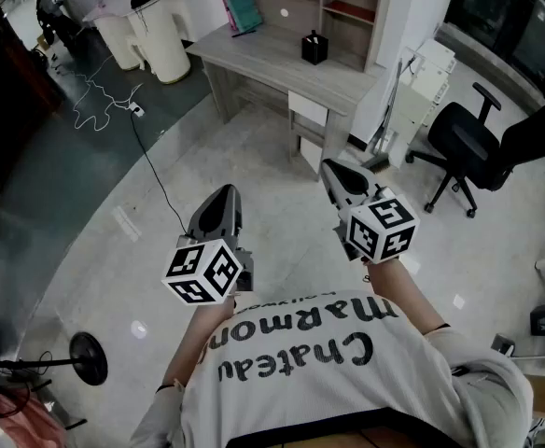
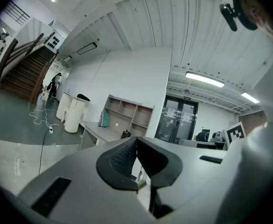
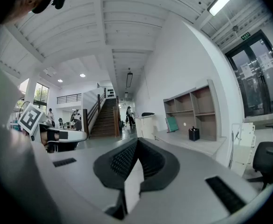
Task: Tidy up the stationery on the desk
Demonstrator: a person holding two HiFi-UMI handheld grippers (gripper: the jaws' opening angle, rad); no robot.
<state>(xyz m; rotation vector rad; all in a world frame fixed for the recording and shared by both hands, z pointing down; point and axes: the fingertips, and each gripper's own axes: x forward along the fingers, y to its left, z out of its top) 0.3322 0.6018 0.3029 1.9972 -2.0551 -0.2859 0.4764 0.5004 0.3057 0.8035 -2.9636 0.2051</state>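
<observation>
Grey wood is what I'm steering for: the tabletop (image 1: 263, 62) sits at the far side of the room, well apart from both tools, and the stationery to tidy is on it. I judge the job hasn't begun, which is why both hands are carried level in front of the body rather than reaching. On the left gripper (image 1: 224, 196) the fingers (image 2: 122, 158) are pressed together with nothing between them. On the right gripper (image 1: 334, 172) the fingers (image 3: 126, 160) are likewise pressed together and bare. Keeping them closed makes sense to me over open floor (image 1: 272, 180), since nothing is within reach to take.

Counting what waits:
- one black pen pot (image 1: 314, 48), upright toward the right end of the tabletop and probably the home for loose pens
- teal books (image 1: 243, 11) leaning at the far left end, though I can't tell how many
- one thin dark item (image 1: 247, 33) lying just beside them, too small to name

Off the tabletop I count two white bins (image 1: 160, 31) to the left and one black office chair (image 1: 478, 147) to the right
</observation>
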